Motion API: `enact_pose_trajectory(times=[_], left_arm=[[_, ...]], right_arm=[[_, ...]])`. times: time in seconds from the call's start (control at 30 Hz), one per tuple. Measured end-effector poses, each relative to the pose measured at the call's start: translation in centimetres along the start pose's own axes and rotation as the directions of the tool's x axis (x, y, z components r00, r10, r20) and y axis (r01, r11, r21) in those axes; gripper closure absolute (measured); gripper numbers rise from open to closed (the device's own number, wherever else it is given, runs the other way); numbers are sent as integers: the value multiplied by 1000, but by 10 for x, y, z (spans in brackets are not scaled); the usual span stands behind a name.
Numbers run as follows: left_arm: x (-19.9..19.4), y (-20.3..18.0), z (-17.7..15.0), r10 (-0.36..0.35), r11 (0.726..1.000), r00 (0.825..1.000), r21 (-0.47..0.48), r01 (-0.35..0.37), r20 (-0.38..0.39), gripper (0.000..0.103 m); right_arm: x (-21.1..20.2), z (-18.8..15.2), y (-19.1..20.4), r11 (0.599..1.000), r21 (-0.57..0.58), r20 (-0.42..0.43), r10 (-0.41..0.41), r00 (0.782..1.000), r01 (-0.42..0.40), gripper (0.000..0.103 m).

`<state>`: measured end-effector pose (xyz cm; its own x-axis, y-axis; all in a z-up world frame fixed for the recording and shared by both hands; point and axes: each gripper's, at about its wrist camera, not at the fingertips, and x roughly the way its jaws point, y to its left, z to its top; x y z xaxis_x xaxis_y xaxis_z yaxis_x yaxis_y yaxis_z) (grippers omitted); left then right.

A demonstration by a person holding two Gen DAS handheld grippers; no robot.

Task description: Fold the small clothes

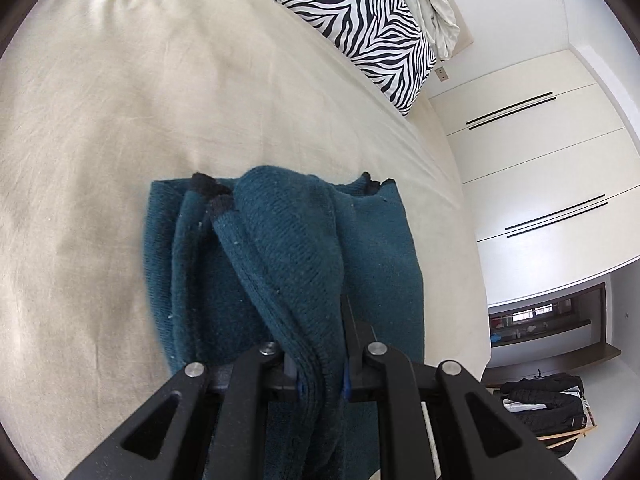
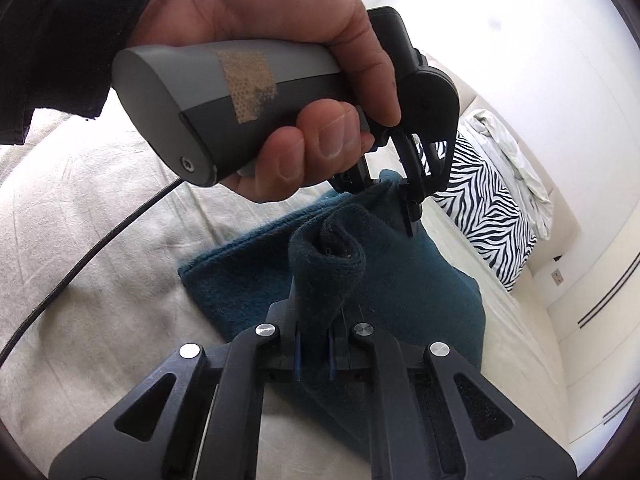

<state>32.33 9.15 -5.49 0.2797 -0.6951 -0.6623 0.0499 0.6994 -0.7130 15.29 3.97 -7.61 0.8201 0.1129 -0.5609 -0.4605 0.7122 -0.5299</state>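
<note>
The teal knit sweater (image 1: 280,264) lay partly folded on the bed (image 1: 120,120), its near edges lifted. The left gripper (image 1: 320,376) clenched one bunched edge; the right gripper (image 2: 314,354) clamped another fold. Farther back lay a zebra-print pillow (image 1: 360,24).

A bed (image 1: 160,100) under a wrinkled beige sheet fills most of both views. Toward one o'clock in the left wrist view a zebra-striped pillow (image 1: 360,20) lies at the bed's head, with crumpled pale linen (image 1: 432,4) just beyond it. At three o'clock stands a white wardrobe (image 1: 540,168) with thin dark bar handles. Toward five o'clock a rack holds dark clothes (image 1: 548,396). Daylight brightens the white wall (image 2: 520,20).
</note>
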Motion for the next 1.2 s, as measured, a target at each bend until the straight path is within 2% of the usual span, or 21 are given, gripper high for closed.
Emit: enact_pose_trajectory(times=[0.17,0.33,0.5,0.57,0.63,0.7,0.8,0.9,0.97,1.0,1.07,1.13,1.2], left_arm=[[-4,13,-2,18,1000,1000,14,-18,-4,90],[-1,22,-6,34,999,999,11,-34,-11,88],[-9,29,-11,34,999,999,-12,-33,18,78],[-19,25,-11,73,997,996,5,-74,46,69],[-32,20,-12,115,993,990,24,-118,87,67],[-45,15,-16,153,986,980,39,-159,128,67],[-61,2,-25,181,977,965,75,-198,189,67],[-69,-14,-40,206,965,952,117,-236,228,67],[-68,-27,-52,232,950,941,149,-273,247,67],[-67,-34,-59,240,943,937,167,-287,252,67],[-59,-46,-73,244,930,937,212,-299,251,67],[-44,-57,-84,279,906,928,254,-340,247,67],[-25,-56,-91,314,891,924,268,-366,216,66]], right_arm=[[-3,9,15,999,-16,-7,31,999,-32,96],[-8,19,6,998,-22,-34,55,998,-56,95],[-10,21,3,997,-37,-37,60,998,-61,91],[-11,21,0,997,-44,-41,66,997,-68,88],[-10,21,-5,994,-32,-38,106,994,-107,86],[-21,19,-11,988,0,-29,157,987,-157,85],[-43,10,-25,958,106,-19,270,963,-266,85],[-65,-5,-48,928,220,-13,311,950,-301,85],[-68,-22,-78,889,344,-27,331,943,-302,85],[-74,-34,-91,856,419,-31,347,937,-303,85],[-77,-63,-130,764,574,-12,367,930,-294,85],[-71,-90,-173,633,715,25,400,916,-296,85],[-61,-118,-208,458,829,95,449,888,-320,85]])
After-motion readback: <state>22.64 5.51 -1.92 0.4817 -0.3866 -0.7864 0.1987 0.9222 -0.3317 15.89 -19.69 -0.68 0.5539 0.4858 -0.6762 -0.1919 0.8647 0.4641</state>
